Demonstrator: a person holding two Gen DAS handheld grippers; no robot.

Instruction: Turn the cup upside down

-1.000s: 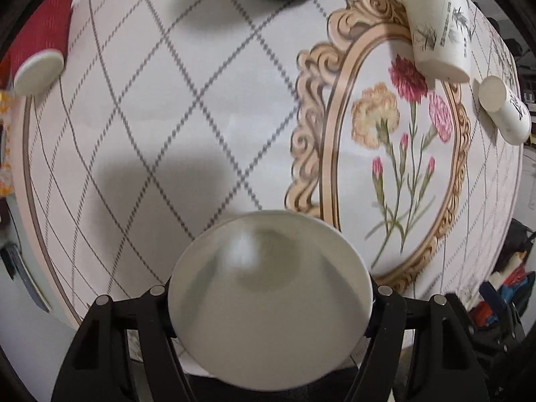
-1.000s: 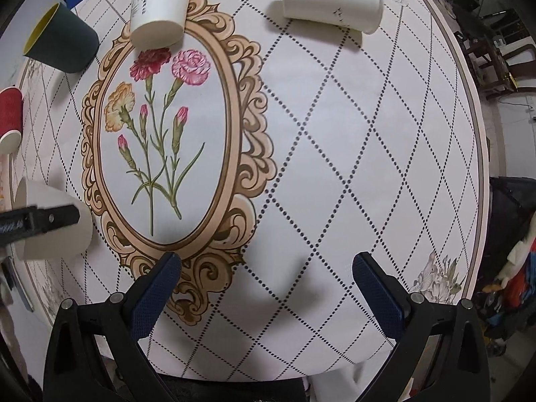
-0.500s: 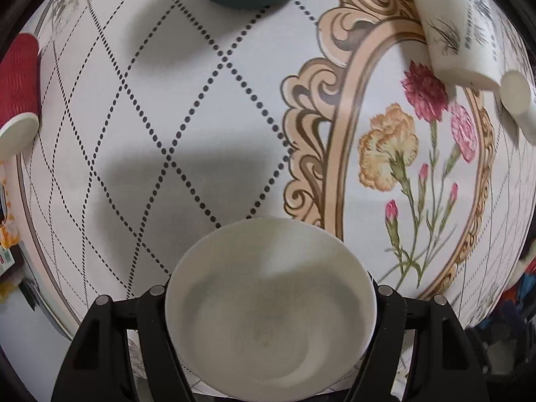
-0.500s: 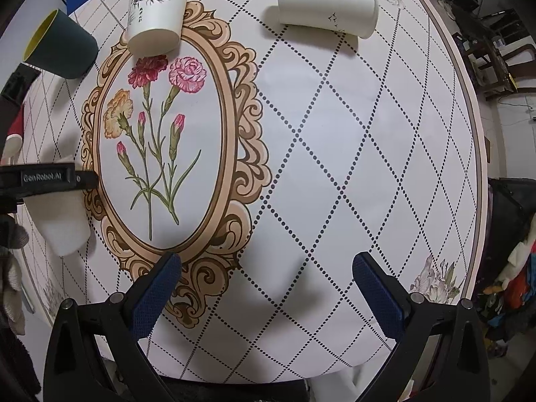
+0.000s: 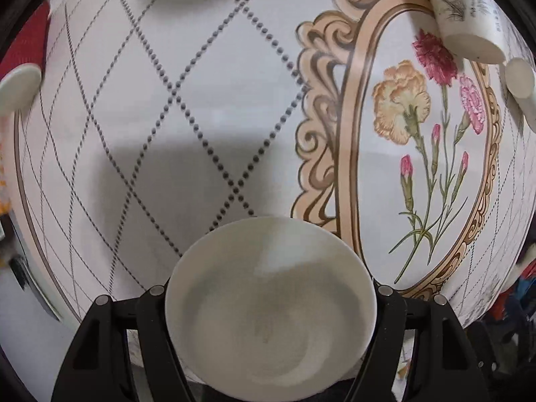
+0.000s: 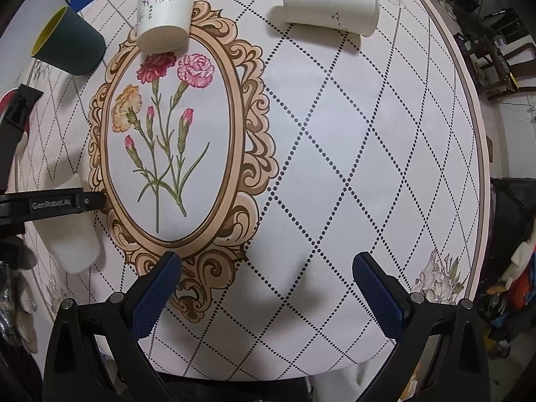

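My left gripper [image 5: 269, 305] is shut on a plain white paper cup [image 5: 268, 308]. In the left wrist view I see a round end of the cup facing the camera. In the right wrist view the same cup [image 6: 75, 251] hangs near the table's left edge, wide end up and narrow end down, with the left gripper's finger [image 6: 50, 202] across it. My right gripper [image 6: 266, 288] is open and empty over the table's near edge.
A round table [image 6: 368, 167] has a diamond-pattern cloth with a flower oval. A white bamboo-print cup [image 6: 164, 13], a white cup on its side [image 6: 331, 3], a dark green cup [image 6: 67, 42] and a red cup [image 5: 20, 57] are on it.
My left gripper has moved forward and lower over the table with the cup, turning it. The right gripper has barely moved.
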